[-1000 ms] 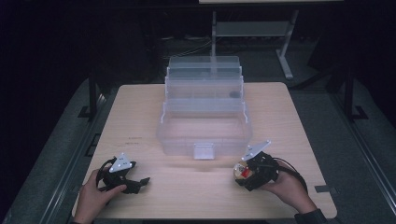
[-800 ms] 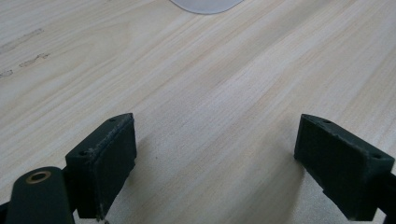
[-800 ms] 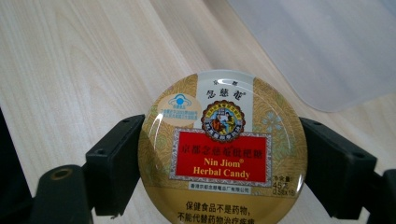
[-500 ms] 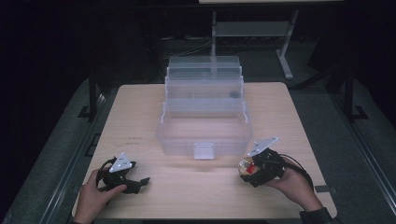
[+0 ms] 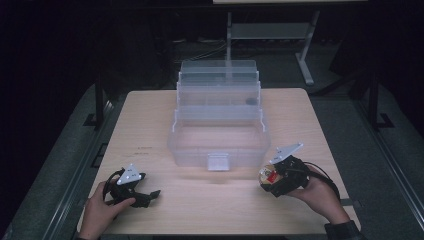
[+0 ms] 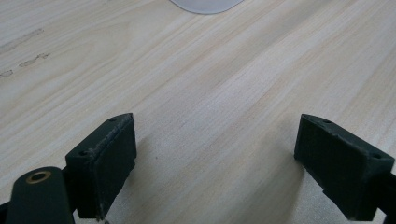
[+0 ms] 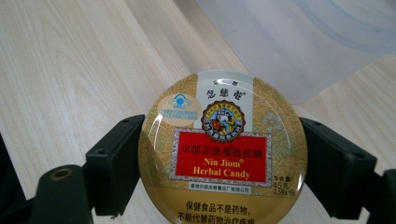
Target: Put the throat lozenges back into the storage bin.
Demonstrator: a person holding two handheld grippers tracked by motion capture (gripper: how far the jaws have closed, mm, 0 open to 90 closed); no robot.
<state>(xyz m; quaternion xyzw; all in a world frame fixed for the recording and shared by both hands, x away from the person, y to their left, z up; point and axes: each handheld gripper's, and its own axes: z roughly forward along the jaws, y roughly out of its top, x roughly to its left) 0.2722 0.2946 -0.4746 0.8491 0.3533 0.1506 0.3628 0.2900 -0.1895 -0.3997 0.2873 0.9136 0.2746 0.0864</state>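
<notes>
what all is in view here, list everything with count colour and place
candy tin: 1, gold with red label, clamped in the right gripper, near the table's front right
tiered storage box: 1, clear plastic, table centre, opened out in steps
table: 1, light wood
metal stand: 1, grey, on the floor behind the table
left gripper: 1, black, open, front left
right gripper: 1, black
hands: 2, bottom edge
</notes>
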